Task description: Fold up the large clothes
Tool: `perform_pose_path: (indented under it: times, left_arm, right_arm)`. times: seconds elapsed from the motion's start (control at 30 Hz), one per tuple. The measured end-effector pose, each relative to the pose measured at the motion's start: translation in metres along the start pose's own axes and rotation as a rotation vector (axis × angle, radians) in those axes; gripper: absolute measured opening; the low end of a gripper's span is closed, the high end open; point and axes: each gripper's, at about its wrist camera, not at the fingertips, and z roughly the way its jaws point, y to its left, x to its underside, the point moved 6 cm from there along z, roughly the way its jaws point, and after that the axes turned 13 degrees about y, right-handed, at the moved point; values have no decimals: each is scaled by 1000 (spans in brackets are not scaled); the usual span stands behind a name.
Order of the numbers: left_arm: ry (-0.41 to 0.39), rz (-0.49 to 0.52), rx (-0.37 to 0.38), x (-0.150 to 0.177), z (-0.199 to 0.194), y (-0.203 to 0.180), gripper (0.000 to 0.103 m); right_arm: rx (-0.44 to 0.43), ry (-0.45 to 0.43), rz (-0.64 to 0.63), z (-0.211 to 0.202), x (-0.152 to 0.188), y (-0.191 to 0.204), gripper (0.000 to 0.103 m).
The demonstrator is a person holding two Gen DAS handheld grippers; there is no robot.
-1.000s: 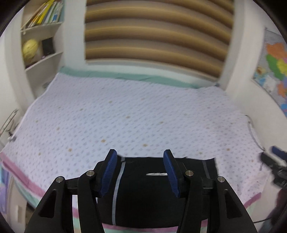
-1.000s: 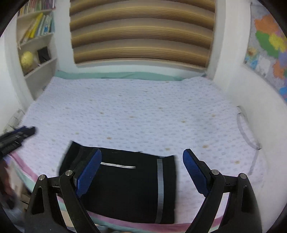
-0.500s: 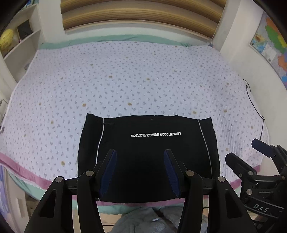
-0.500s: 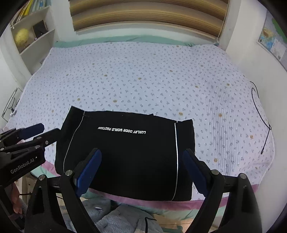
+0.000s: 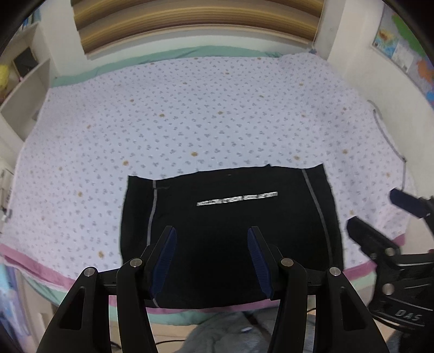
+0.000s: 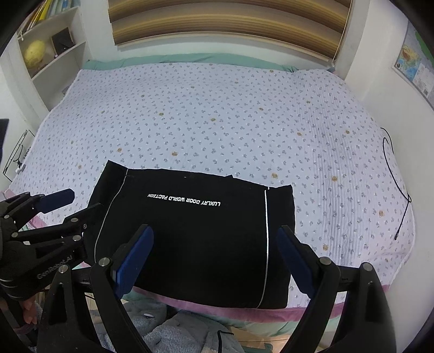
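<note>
A: Nearest first. Your left gripper point(image 5: 211, 258) hangs with jaws half apart and nothing between them. Your right gripper point(image 6: 214, 260) is spread wide, also empty.

B: Where is the garment?

A: The black fabric garment with thin white stripes and a line of white lettering point(image 6: 195, 236) lies flat as a rectangle at the near edge of the bed, on the pale quilted dotted bedspread point(image 6: 217, 114). Both grippers are above it, neither touching.

B: Which step?

A: Looks like you're between folds, or checking the result. Next you'd likely need a side edge pinched by each claw. Beyond lies bare bedspread, then a striped brown blind point(image 6: 225, 21).
</note>
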Motion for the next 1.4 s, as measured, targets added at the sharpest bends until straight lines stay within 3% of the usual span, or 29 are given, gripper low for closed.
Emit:
perform_pose_path:
  times: [0.27, 0.4, 0.63, 1.4]
  left_arm:
    - [-16, -14, -38, -7, 6, 1, 57]
    - [-3, -1, -45, -8, 11, -3, 65]
    - [29, -42, -8, -7, 22, 0, 65]
    - [62, -40, -27, -15, 44, -1, 65]
  right_arm:
    - [4, 2, 15, 2, -2, -8, 93]
    - [5, 3, 14, 3, -3, -8, 93]
    - [3, 7, 16, 5, -3, -11, 93]
    - [7, 48, 13, 21, -6, -13, 93]
